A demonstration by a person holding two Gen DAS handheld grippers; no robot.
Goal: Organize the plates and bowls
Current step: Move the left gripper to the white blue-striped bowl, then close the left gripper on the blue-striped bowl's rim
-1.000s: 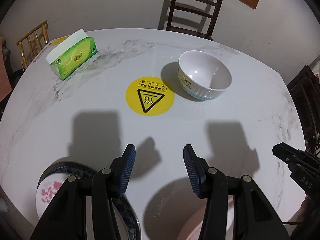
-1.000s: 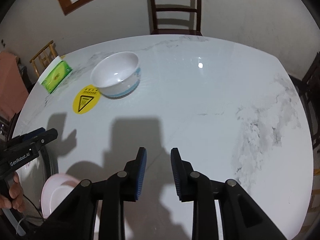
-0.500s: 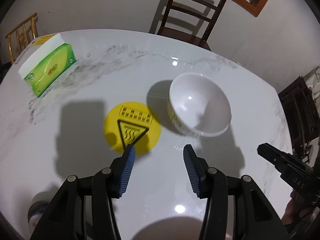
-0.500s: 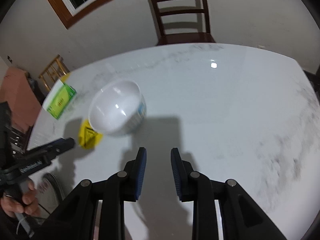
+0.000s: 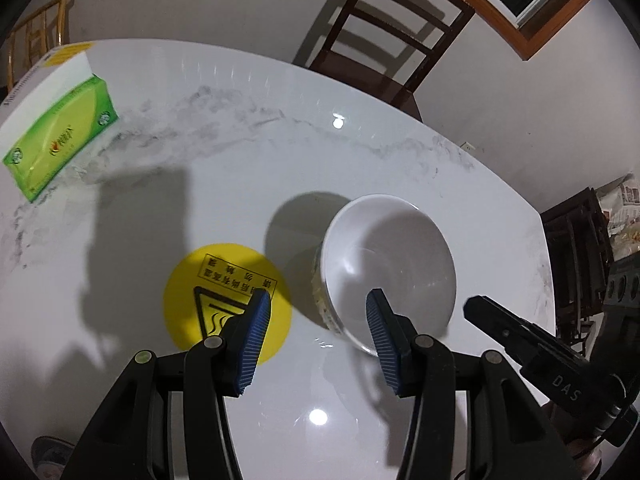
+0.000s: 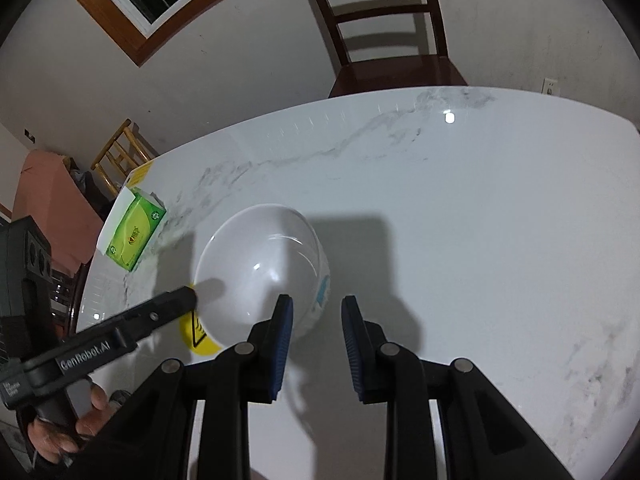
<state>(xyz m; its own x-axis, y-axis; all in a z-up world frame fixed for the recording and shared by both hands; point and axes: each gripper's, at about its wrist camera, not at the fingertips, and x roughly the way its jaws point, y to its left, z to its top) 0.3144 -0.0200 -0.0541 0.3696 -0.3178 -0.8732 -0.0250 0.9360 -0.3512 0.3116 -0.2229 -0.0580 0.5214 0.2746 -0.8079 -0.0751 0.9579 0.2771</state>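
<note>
Glossy white bowl (image 5: 394, 264); polished marble table (image 5: 248, 152); wooden chair (image 5: 384, 28).

My two wrist views look down-forward, close over the table (image 5: 400, 140); both share the white bowl (image 5: 392, 264) (image 6: 260, 268).

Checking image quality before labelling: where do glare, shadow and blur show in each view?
Left wrist: lamp glare on the table, tissue box motion-blurred, shadow left of the bowl. Right wrist: glare spot far right, gripper shadow right of the bowl, edges fisheye-bent.
</note>
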